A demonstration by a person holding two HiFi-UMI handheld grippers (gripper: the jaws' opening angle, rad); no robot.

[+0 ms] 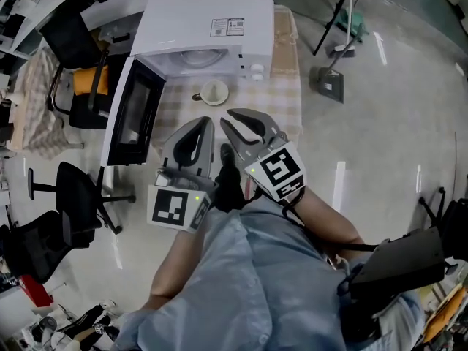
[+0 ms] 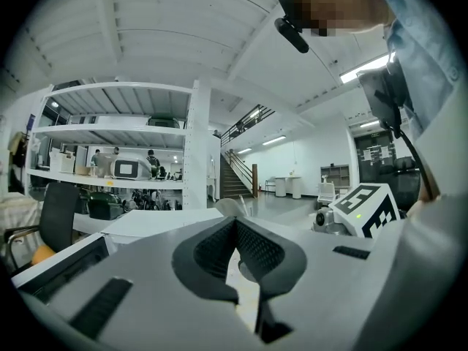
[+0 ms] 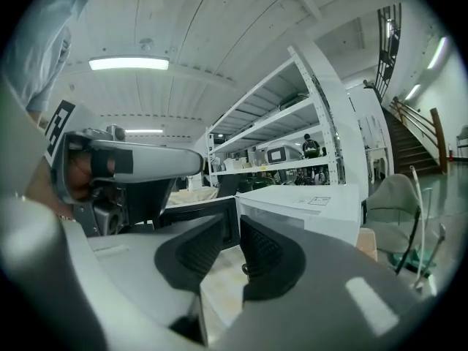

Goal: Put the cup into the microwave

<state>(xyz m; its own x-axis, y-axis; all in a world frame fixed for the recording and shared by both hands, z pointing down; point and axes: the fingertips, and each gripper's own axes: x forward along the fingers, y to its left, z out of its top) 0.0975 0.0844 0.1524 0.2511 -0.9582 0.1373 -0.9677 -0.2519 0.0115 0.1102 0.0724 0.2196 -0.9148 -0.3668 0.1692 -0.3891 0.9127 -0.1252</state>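
In the head view a pale cup (image 1: pixel 214 92) stands on the checked tablecloth (image 1: pixel 281 97) just in front of the white microwave (image 1: pixel 208 20). The microwave's door (image 1: pixel 135 112) hangs open to the left and the turntable shows inside. Both grippers hover side by side short of the cup, pointing at it. My left gripper (image 1: pixel 208 121) is shut and empty; in its own view the cup's rim (image 2: pixel 225 208) peeks above the jaw tips. My right gripper (image 1: pixel 225 117) shows a narrow gap between its tips with nothing in it. The microwave (image 3: pixel 314 207) and its door (image 3: pixel 201 225) lie ahead of it.
Black office chairs (image 1: pixel 69 210) stand on the floor at the left, another with an orange seat (image 1: pixel 91 79) behind the door. A dustpan and broom (image 1: pixel 329 82) lie on the floor right of the table. The table is narrow, about as wide as the microwave.
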